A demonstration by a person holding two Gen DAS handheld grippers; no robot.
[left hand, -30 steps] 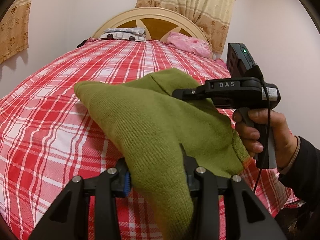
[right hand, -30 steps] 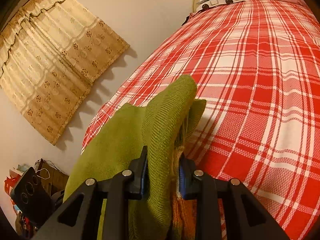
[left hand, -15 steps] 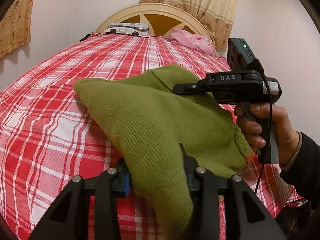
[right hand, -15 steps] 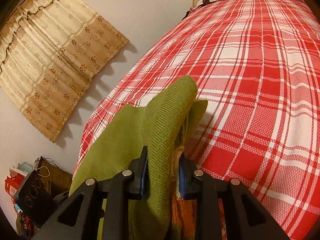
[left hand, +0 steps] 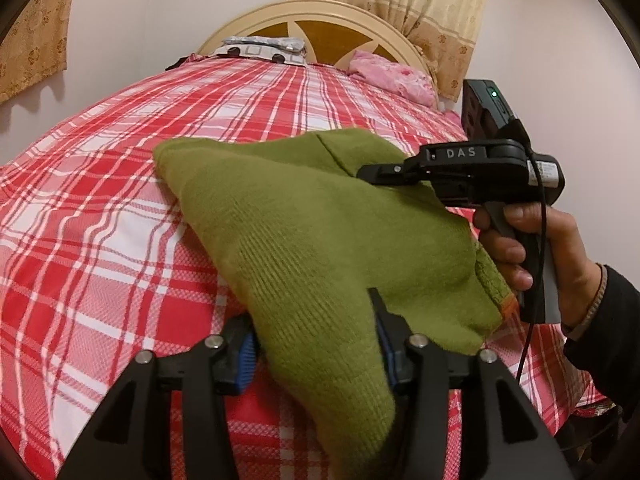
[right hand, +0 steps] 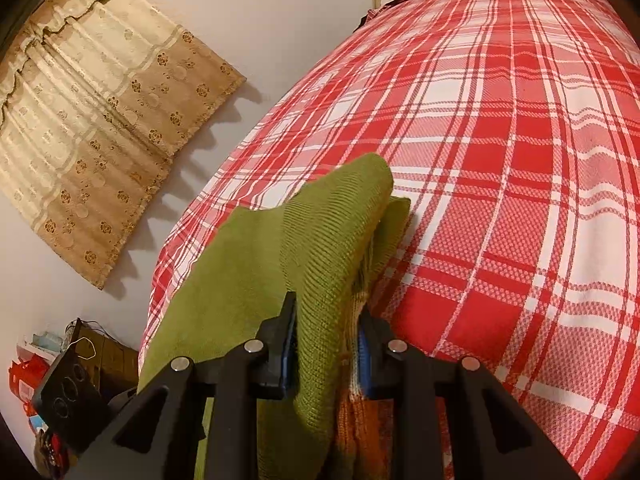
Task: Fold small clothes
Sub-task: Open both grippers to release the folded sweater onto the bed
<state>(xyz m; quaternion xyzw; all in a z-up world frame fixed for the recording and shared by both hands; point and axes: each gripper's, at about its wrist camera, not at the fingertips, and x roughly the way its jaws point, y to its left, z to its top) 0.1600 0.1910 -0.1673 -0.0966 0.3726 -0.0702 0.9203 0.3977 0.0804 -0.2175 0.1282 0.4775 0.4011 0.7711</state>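
Observation:
A green knitted garment (left hand: pixel 300 232) hangs between the two grippers above the red plaid bed (left hand: pixel 100 200). One end of it lies between the blue pads of my left gripper (left hand: pixel 312 332), whose jaws are opening; the pads stand slightly off the knit. My right gripper (right hand: pixel 328 312) is shut on the other end of the garment (right hand: pixel 328 232), where an orange striped part shows below the pads. In the left wrist view the right gripper (left hand: pixel 364 170) comes in from the right, held by a hand (left hand: pixel 540 248) in a dark sleeve.
The plaid sheet (right hand: pixel 500 160) stretches far to a cream headboard (left hand: pixel 320 28). A folded patterned cloth (left hand: pixel 264 48) and a pink cloth (left hand: pixel 392 76) lie at the head. Curtains (right hand: pixel 100 140) hang on the wall, and clutter (right hand: pixel 40 360) sits on the floor by the bed's side.
The left gripper's pads have spread apart a little around the green garment. The garment and the right gripper have stayed where they were.

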